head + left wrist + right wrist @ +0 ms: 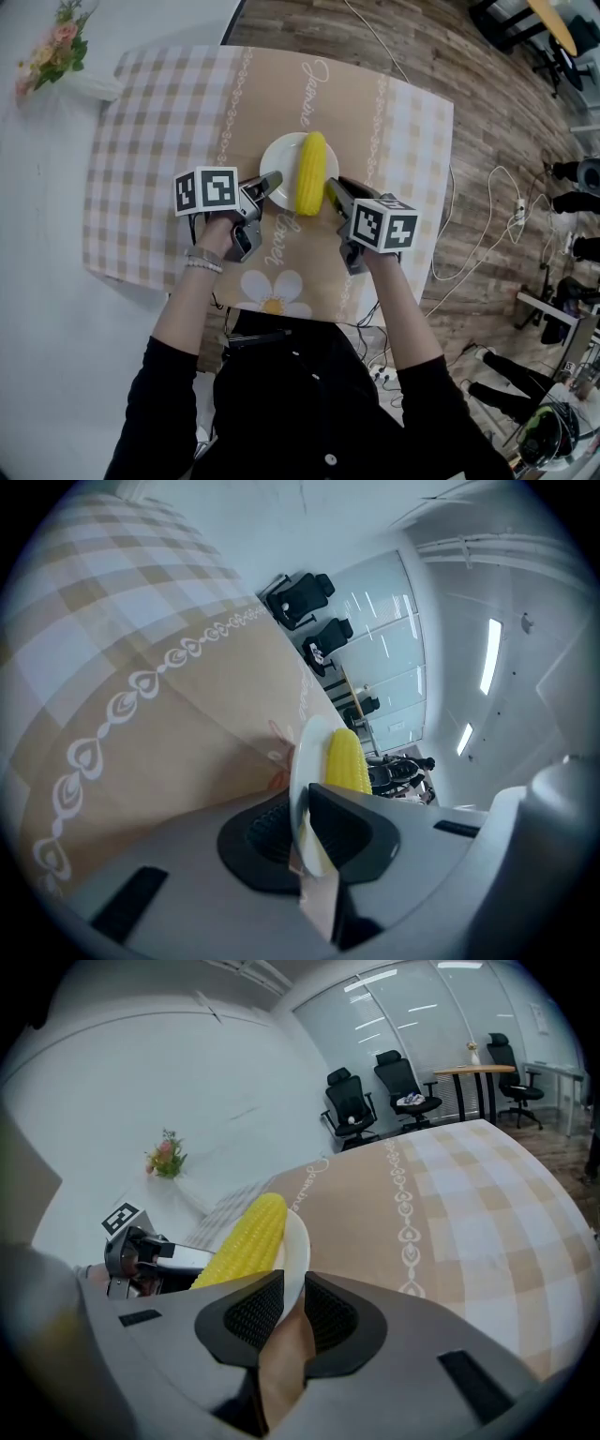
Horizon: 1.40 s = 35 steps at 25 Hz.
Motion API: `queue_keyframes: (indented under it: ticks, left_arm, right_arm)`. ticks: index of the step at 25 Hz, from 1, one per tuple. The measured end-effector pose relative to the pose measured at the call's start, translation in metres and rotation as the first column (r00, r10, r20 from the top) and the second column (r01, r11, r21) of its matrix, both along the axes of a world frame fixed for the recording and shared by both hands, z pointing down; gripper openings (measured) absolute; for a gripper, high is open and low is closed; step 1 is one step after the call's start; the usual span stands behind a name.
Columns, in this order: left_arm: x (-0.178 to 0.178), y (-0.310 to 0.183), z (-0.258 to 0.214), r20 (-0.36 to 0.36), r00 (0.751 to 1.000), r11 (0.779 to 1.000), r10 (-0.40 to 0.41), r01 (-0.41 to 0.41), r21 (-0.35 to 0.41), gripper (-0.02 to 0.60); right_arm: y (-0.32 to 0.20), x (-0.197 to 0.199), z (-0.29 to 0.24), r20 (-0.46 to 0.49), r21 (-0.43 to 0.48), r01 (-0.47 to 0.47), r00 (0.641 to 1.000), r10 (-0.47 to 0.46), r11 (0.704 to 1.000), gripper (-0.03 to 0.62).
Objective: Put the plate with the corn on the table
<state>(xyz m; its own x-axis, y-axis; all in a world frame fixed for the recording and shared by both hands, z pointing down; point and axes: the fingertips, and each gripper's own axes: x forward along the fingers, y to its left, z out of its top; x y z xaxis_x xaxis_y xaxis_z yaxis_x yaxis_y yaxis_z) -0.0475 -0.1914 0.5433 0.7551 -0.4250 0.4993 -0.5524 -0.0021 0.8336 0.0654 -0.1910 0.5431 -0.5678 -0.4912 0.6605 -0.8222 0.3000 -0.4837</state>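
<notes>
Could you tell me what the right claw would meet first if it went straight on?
The right claw grips the plate rim; straight on, probably the corn first, the left claw beyond.

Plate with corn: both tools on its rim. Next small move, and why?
Probably lower it level onto the tablecloth, both tools together. The left tool and right tool pinch opposite edges of the plate, and the corn lies loose on it, so a tilt could roll it off. Whether it already touches the cloth is unclear.
</notes>
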Motion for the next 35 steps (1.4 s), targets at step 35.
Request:
queue_keyframes:
  ticks: [35]
  left_arm:
    - [-0.022,-0.008,0.014,0.202,0.979,0.998,0.039,-0.030,-0.049,0.069]
  right_arm:
    - [-0.020,0.001,0.007,-0.248,0.078,0.112,0.965,-0.089,0.991,0.040]
